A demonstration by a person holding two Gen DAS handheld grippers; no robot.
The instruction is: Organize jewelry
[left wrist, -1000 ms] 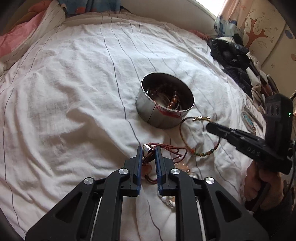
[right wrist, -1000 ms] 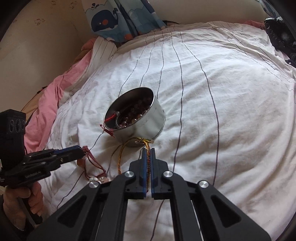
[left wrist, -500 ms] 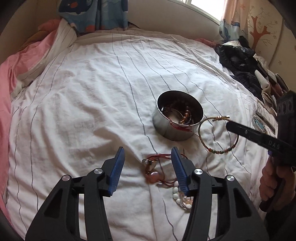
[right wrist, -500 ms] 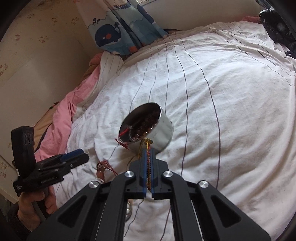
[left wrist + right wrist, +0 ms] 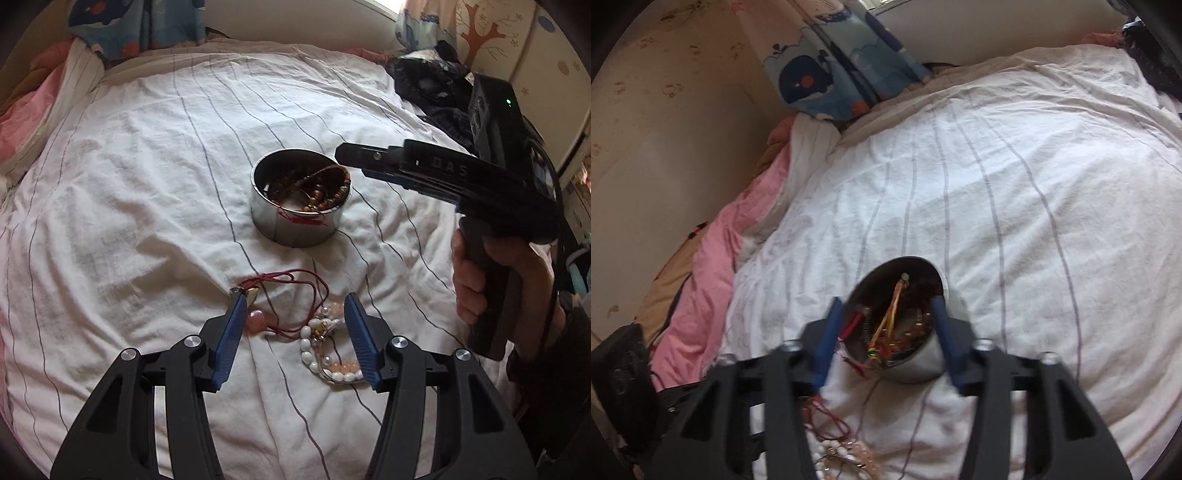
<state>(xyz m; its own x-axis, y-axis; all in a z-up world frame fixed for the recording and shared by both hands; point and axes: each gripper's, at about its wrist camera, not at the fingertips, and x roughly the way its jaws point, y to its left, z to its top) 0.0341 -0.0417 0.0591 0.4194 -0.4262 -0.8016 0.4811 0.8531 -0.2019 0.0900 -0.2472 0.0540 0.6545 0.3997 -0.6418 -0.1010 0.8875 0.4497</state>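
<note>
While the left gripper (image 5: 293,314) hangs with its jaws spread above the bed sheet (image 5: 129,206), one red-cord necklace (image 5: 291,284) with a pink pendant (image 5: 256,318) and two bead bracelets (image 5: 325,350), one white, one peach, lie between its fingers. One shiny round tin (image 5: 295,221) beyond holds tangled beads and cords. The right gripper (image 5: 886,325), jaws apart, hovers over the tin.

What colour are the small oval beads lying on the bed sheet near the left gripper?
The oval beads are white, strung beside pale pink ones. The left wrist view shows them best.
</note>
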